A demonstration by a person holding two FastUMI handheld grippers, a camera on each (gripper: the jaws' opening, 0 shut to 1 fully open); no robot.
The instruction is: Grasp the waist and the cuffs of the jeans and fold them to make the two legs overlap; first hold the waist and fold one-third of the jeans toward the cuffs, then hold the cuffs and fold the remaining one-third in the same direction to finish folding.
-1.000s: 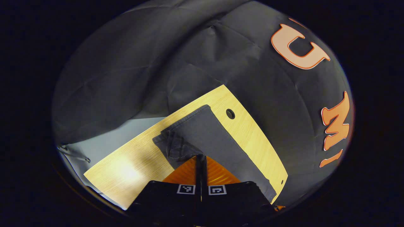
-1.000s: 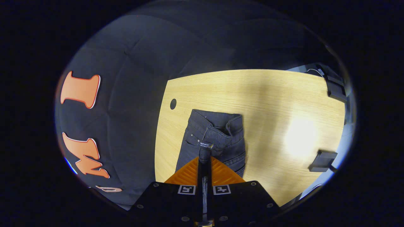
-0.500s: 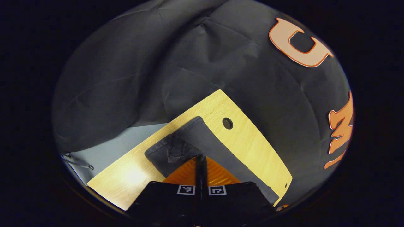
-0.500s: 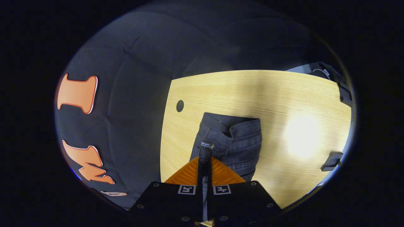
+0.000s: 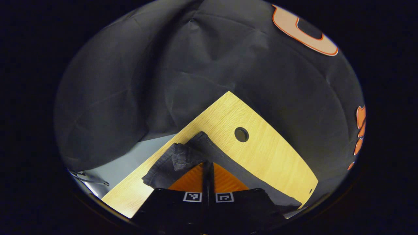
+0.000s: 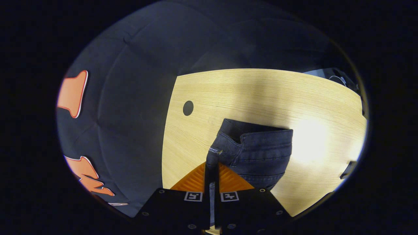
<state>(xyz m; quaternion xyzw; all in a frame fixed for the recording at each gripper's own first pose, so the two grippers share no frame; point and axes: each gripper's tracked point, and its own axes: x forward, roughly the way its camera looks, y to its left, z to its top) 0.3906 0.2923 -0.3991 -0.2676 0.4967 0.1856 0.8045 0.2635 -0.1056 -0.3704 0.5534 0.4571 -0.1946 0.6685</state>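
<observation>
Dark grey jeans point(image 6: 258, 153) lie on a light wooden table point(image 6: 248, 91). In the right gripper view the waistband with its small label hangs bunched from my right gripper point(image 6: 211, 163), whose fingers are shut on the waist cloth. In the left gripper view the cuff end of the jeans point(image 5: 178, 160) is lifted and folded over, and my left gripper point(image 5: 207, 163) is shut on that cloth. A long strip of the jeans runs off to the right along the table point(image 5: 271, 156) beneath the left gripper.
The table has a round cable hole point(image 5: 241, 134), seen again as a cable hole point(image 6: 188, 108) left of the waist. Its edges meet the black cloth wall. A small dark object point(image 6: 346, 169) sits at the table's right edge. Grey floor point(image 5: 120, 163) and cables point(image 5: 88, 179) lie beyond.
Both grippers have kept their hold and carried the cloth along: the waist has swung right and bunched more, and the cuff end has lifted and drawn closer to the left gripper.
</observation>
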